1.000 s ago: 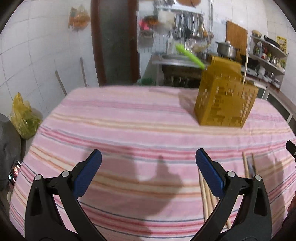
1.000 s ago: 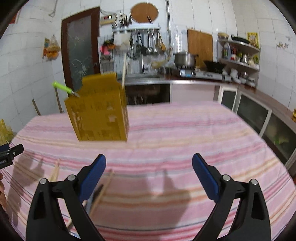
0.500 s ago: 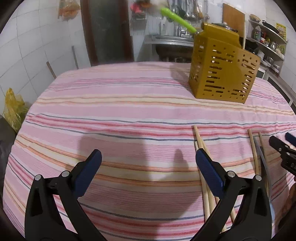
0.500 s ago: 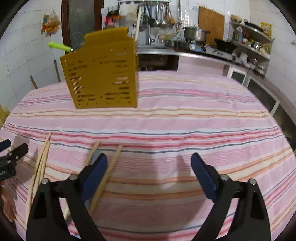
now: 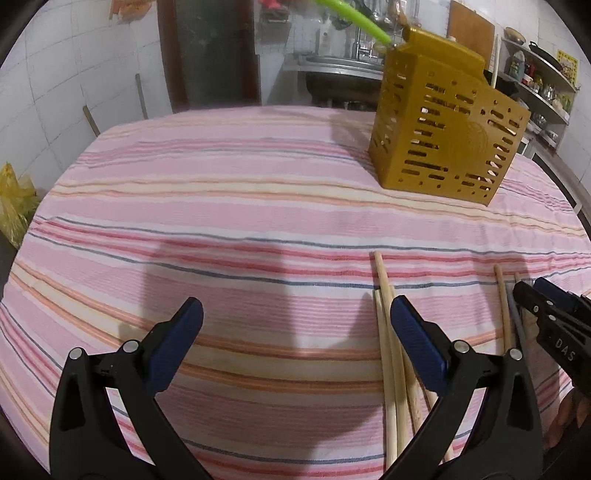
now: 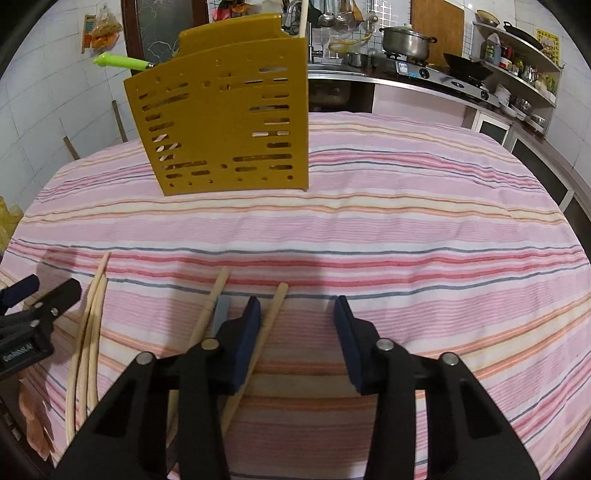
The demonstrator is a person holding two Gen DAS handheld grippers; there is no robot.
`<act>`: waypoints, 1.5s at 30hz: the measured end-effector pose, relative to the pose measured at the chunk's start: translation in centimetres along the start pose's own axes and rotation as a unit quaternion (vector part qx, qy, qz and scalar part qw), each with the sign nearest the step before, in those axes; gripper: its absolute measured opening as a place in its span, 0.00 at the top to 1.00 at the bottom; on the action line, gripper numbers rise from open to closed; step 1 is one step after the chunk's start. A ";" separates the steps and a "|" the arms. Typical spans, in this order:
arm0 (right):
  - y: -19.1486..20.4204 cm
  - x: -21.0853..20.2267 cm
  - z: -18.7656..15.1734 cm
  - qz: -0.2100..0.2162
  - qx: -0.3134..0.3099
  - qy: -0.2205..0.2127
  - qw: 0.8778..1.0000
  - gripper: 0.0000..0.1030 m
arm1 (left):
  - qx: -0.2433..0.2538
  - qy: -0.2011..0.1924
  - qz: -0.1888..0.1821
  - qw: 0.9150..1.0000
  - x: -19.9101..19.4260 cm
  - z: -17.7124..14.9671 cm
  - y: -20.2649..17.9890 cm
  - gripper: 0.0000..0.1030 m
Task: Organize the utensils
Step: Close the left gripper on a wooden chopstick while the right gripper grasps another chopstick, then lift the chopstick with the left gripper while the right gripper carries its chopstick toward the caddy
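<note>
A yellow slotted utensil holder stands at the table's far side, with a green-handled utensil and one upright chopstick in it. Wooden chopsticks lie under my left gripper's right finger. My left gripper hovers open, nothing between its fingers. Two more chopsticks flank a grey knife blade on the cloth. My right gripper is over them with jaws closing. One chopstick runs just inside its left finger, not pressed by the pads.
The table carries a pink striped cloth. Behind it are a tiled wall, a dark door, a sink, a stove with a pot and shelves of kitchenware. A yellow bag sits left of the table. A hand shows at the right edge.
Both grippers have sunk and tipped toward the table, bringing the chopsticks and blade close under them. The right jaws have narrowed a lot. The left jaws stay wide.
</note>
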State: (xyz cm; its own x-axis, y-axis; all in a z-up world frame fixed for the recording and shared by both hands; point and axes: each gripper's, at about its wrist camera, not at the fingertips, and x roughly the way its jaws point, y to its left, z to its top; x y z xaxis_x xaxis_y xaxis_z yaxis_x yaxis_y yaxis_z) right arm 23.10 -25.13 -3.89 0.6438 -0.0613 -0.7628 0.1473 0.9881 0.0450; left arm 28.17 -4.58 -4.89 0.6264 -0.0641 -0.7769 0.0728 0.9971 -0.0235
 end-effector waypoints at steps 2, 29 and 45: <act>0.1 0.0 0.0 -0.001 -0.001 -0.001 1.000 0.59 | -0.003 0.000 -0.001 1.000 0.0 0.1 -0.1 0.05; 1.0 0.5 0.8 0.025 0.009 0.021 0.999 0.88 | 0.024 0.046 -0.065 0.997 1.0 1.2 -2.7 0.87; 0.0 -2.7 1.8 0.048 0.024 -0.038 0.998 0.91 | 0.000 -0.006 -0.077 0.997 -1.8 2.5 -0.9 0.95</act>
State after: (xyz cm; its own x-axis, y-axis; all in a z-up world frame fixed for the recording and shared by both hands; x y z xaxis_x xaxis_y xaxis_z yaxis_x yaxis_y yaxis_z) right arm 22.72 -25.25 -0.69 0.7108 0.0215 -0.7030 0.1162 0.9822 0.1475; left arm 28.90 -5.43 -1.96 0.6166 -0.2168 -0.7569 0.1687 0.9754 -0.1420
